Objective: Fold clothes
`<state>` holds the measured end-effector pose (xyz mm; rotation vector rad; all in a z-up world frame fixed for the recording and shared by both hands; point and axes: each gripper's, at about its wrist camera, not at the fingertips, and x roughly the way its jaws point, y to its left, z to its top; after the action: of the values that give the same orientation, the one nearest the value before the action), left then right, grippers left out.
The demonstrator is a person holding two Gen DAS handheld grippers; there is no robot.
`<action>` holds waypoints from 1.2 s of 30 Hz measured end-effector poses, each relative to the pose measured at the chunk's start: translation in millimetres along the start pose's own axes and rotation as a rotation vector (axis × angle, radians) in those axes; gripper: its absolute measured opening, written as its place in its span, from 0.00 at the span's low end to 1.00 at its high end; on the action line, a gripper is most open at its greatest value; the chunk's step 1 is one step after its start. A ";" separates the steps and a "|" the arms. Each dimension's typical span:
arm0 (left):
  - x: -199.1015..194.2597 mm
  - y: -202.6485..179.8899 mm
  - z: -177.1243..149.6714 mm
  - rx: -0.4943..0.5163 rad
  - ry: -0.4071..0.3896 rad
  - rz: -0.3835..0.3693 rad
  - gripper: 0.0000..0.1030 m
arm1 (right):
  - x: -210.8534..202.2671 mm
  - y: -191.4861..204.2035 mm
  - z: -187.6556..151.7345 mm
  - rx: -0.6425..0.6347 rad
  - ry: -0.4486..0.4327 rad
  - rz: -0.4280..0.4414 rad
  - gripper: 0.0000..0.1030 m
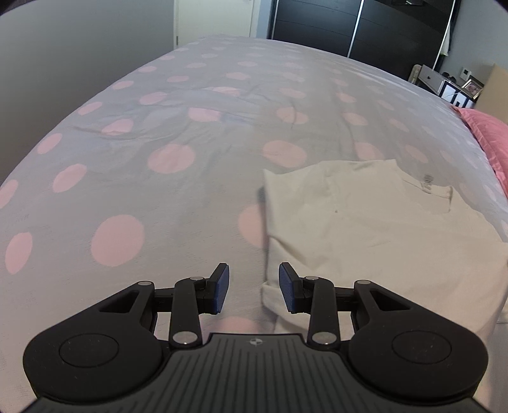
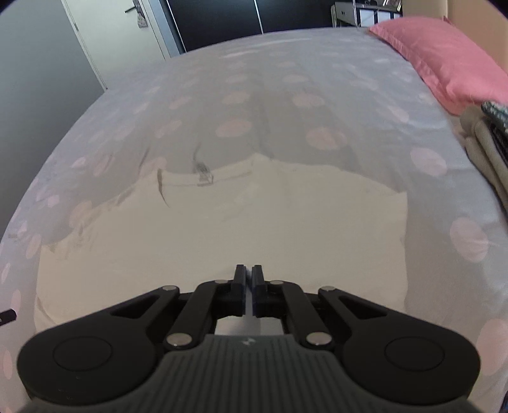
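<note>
A bed covered by one grey duvet (image 1: 133, 178) with pink dots fills both views, with a dark wardrobe (image 1: 349, 25) at twelve o'clock beyond it. One cream shirt (image 1: 365, 228) lies flat on the duvet, partly folded; in the left wrist view it spreads from the centre toward three o'clock, its collar label facing up. The left gripper (image 1: 254, 289) hovers at the shirt's near left edge with its two blue-padded fingers spread apart, nothing between them. In the right wrist view the right gripper (image 2: 248, 290) sits over the shirt's near edge, its two fingers nearly together; whether cloth is pinched I cannot tell. One pink pillow (image 2: 444, 60) lies at two o'clock, with a stack of folded clothes (image 2: 489, 149) at three o'clock.
</note>
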<state>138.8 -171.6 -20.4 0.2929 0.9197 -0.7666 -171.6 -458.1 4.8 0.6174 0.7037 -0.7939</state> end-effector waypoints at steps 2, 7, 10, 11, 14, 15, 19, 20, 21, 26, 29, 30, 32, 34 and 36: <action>0.9 0.7 -1.2 0.001 0.007 -0.005 0.31 | -15.6 -1.5 14.0 0.006 -0.040 0.000 0.04; 2.4 -3.6 -4.4 0.029 0.020 -0.024 0.31 | -28.8 -26.1 37.2 0.045 -0.082 -0.103 0.04; 4.7 -8.0 -7.3 0.050 0.028 -0.031 0.31 | -19.4 -53.2 40.7 0.109 -0.056 -0.187 0.04; 5.4 -9.4 -8.3 0.057 0.030 -0.033 0.31 | -10.4 -64.7 37.4 0.148 -0.029 -0.198 0.04; 8.9 -15.6 -11.0 0.083 0.039 -0.042 0.32 | 10.4 -89.5 26.5 0.229 0.030 -0.215 0.09; 10.5 -18.5 -11.8 0.095 0.043 -0.045 0.32 | 14.6 -94.5 23.4 0.240 0.043 -0.226 0.09; 16.6 -31.4 -15.5 0.157 0.040 -0.058 0.32 | 14.2 -99.9 17.1 0.199 0.039 -0.231 0.31; 18.3 -35.0 -16.5 0.178 0.037 -0.058 0.33 | 12.7 -101.7 14.9 0.195 0.039 -0.220 0.31; 20.3 -39.0 -17.7 0.201 0.034 -0.053 0.33 | 11.5 -104.3 12.1 0.193 0.044 -0.206 0.31; 31.4 -54.7 -22.4 0.280 0.034 -0.010 0.33 | 16.0 -113.5 -5.5 0.173 0.084 -0.168 0.31; 36.2 -56.6 -22.6 0.273 0.045 -0.002 0.33 | 20.6 -118.1 -16.8 0.156 0.104 -0.135 0.31; 37.1 -56.7 -22.5 0.269 0.048 -0.002 0.33 | 22.0 -119.1 -20.3 0.146 0.108 -0.120 0.31; 38.5 -56.9 -22.2 0.266 0.051 0.000 0.33 | 25.7 -117.7 -26.1 0.096 0.125 -0.105 0.31; 39.6 -57.5 -21.8 0.267 0.054 0.001 0.33 | 32.4 -112.8 -30.5 0.027 0.158 -0.121 0.31; 40.9 -58.2 -21.7 0.268 0.056 0.001 0.33 | 37.5 -107.4 -34.3 -0.026 0.180 -0.140 0.30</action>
<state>99.7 -220.1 -61.1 0.5523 0.8694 -0.8854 -249.8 -508.6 -69.1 0.6260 0.9283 -0.8644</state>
